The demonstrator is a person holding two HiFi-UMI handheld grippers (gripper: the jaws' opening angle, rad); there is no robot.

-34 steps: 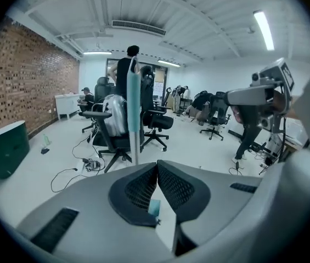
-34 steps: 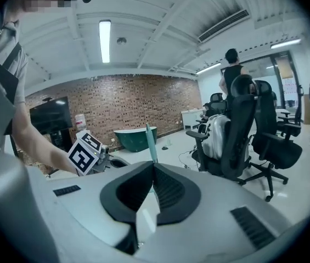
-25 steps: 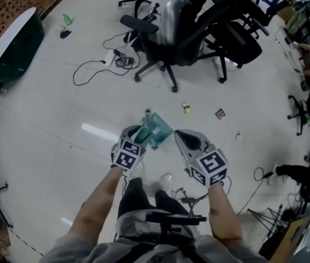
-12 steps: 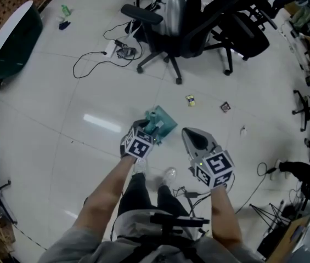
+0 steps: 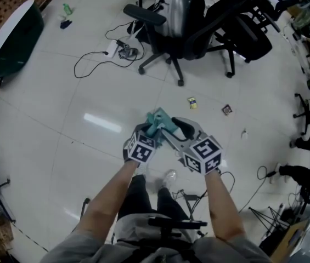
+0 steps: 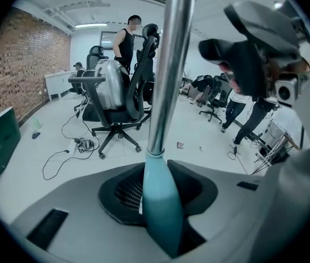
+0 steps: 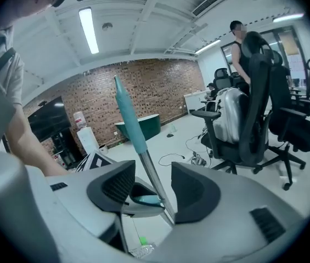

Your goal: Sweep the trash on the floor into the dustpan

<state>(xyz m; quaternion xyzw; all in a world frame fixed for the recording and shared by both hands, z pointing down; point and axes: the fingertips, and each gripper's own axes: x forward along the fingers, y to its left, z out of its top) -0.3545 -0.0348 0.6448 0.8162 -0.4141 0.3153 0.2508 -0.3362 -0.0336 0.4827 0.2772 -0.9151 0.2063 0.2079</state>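
Dustpan handle (image 6: 168,92) — left fingers (image 6: 113,196) just closed on teal sleeve (image 6: 160,207); right fingers (image 7: 196,193), just opened wide, straddle shaft (image 7: 153,182).

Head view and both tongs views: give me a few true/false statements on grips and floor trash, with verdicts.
1. The left tongs hold the teal end of a pole. True; they have just been closing on it.
2. The right tongs are shut on nothing. False: they are open, having just been opening, with the pole between them.
3. Scraps lie on the floor short of the office chairs. True.
4. The scraps sit in one pile. False: they lie apart.
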